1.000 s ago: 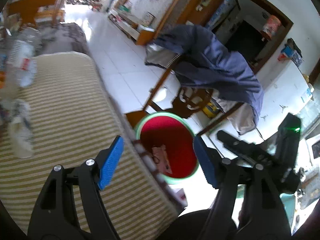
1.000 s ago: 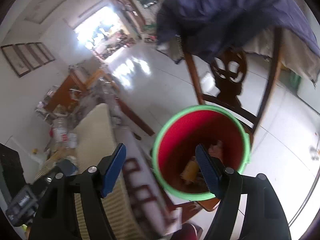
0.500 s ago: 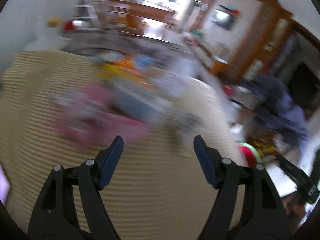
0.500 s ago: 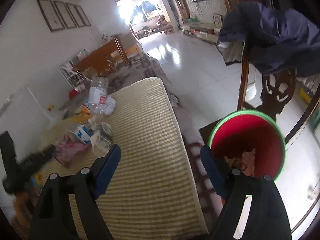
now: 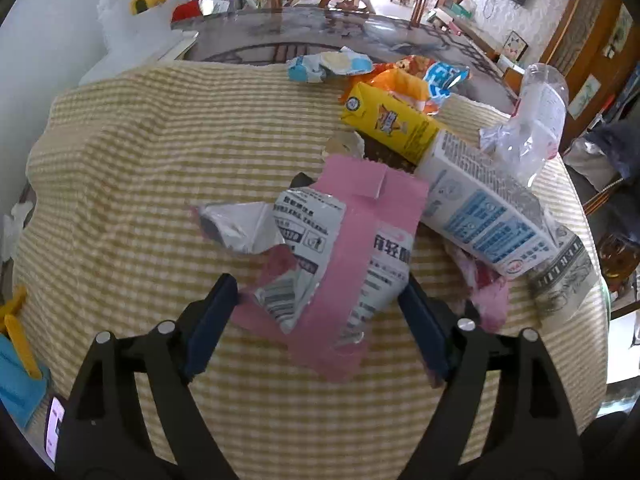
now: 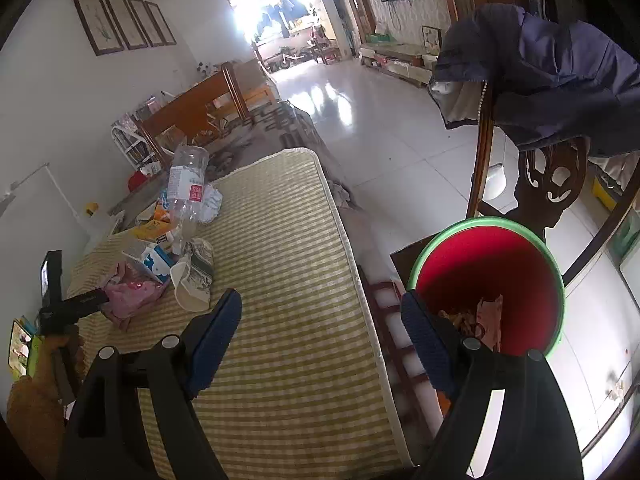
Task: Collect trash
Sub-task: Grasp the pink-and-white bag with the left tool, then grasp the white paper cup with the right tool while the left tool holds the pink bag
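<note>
A torn pink and silver wrapper (image 5: 336, 252) lies on the yellow striped mat (image 5: 140, 160). My left gripper (image 5: 320, 316) is open, its fingers either side of the wrapper's near end. Behind it lie a white and blue carton (image 5: 484, 200), a yellow carton (image 5: 392, 120), snack bags (image 5: 332, 65) and a crushed clear bottle (image 5: 532, 120). My right gripper (image 6: 320, 336) is open and empty over the mat's near end (image 6: 280, 280). The red bin with a green rim (image 6: 488, 280) stands off the mat's right edge, with trash in it. The trash pile (image 6: 168, 248) and left gripper (image 6: 76, 304) show at the left.
A wooden chair (image 6: 552, 176) draped with a dark blue jacket (image 6: 540, 76) stands behind the bin. A glass table top (image 5: 320, 36) lies beyond the mat. A white tiled floor (image 6: 380, 120) runs to the far doorway. Yellow and blue items (image 5: 16, 352) sit at the mat's left edge.
My left gripper swung from the red bin back over the mat to the trash pile and now straddles the pink wrapper. My right gripper drew back from above the bin to the mat's near end.
</note>
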Available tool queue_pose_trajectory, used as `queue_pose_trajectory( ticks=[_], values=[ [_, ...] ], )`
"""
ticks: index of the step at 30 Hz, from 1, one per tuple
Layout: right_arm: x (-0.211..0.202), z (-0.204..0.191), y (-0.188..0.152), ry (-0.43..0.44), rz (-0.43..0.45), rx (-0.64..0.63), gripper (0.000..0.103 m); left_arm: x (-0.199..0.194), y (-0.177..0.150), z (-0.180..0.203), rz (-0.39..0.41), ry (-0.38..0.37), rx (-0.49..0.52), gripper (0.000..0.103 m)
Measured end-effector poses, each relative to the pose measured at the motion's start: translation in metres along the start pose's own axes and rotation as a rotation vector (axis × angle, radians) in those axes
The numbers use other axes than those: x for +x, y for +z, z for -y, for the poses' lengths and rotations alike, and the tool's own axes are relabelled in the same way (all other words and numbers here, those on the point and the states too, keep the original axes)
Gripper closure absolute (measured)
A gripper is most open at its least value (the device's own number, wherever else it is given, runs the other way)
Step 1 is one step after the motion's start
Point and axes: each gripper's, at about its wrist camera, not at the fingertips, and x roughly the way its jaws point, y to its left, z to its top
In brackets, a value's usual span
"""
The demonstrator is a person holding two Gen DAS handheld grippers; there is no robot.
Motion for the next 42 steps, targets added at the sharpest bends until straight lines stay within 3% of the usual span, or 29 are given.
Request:
queue_pose_trajectory(
  ticks=[3,4,6,12,16,20,29,34,42],
  values=[
    [0.003,0.000,0.000,-0.003,-0.011,0.002,0.024,-0.006,-0.001,-0.003,0.039,-0.032,-0.014,0.037],
    [0.003,0.000,-0.001,-0.006,-0.013,0.001,0.024,-0.009,-0.001,-0.003,0.046,-0.032,-0.014,0.048],
    [0.003,-0.001,-0.001,-0.009,-0.011,-0.006,0.024,-0.013,0.000,-0.006,0.053,-0.041,-0.025,0.057],
    [0.005,-0.003,-0.002,-0.022,-0.019,-0.016,0.024,-0.041,-0.015,-0.017,0.109,-0.127,-0.130,0.059],
    [0.012,-0.007,-0.001,-0.050,-0.051,-0.032,0.024,-0.070,-0.047,-0.023,0.168,-0.182,-0.215,0.059],
    [0.028,-0.020,0.002,-0.034,-0.087,-0.043,0.024,-0.075,-0.078,-0.033,0.167,-0.234,-0.343,0.059],
    [0.100,-0.095,0.010,0.151,-0.244,-0.062,0.023,-0.070,-0.074,-0.027,0.190,-0.171,-0.264,0.058],
    [0.133,-0.138,0.022,0.151,-0.261,-0.128,0.017,-0.070,-0.074,-0.023,0.193,-0.184,-0.234,0.058],
    [0.172,-0.165,0.023,0.111,-0.314,-0.167,0.016,-0.073,-0.074,-0.021,0.207,-0.204,-0.222,0.058]
  ],
)
